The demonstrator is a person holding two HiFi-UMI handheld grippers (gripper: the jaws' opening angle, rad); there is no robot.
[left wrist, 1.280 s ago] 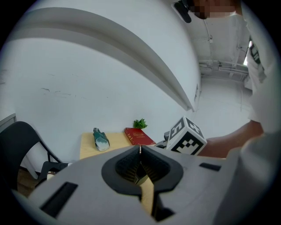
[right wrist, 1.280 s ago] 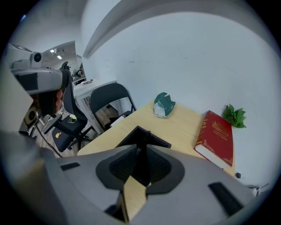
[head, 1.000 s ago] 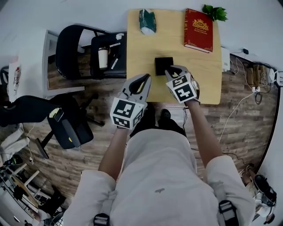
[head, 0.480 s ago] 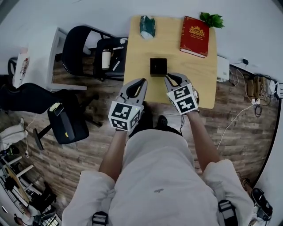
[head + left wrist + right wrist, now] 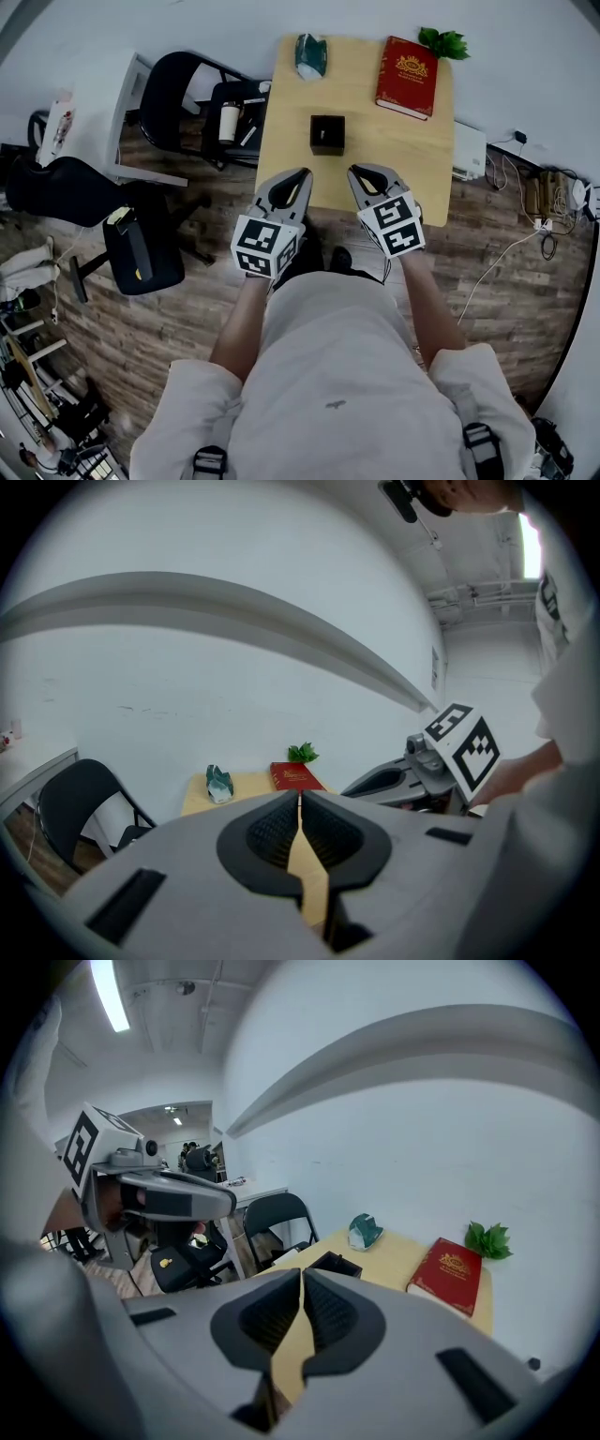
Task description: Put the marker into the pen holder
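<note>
Both tools hang at the near edge of the light wooden counter (image 5: pixel 375 141), side by side and apart. The left tool (image 5: pixel 302 174) has its jaws pressed together, tip to tip, pinching nothing. The right tool (image 5: pixel 355 172) is closed the same way and is empty. The black square pen holder (image 5: pixel 327 133) stands on the counter just beyond them, touched by neither. Whether the marker sits inside it I cannot tell.
</note>
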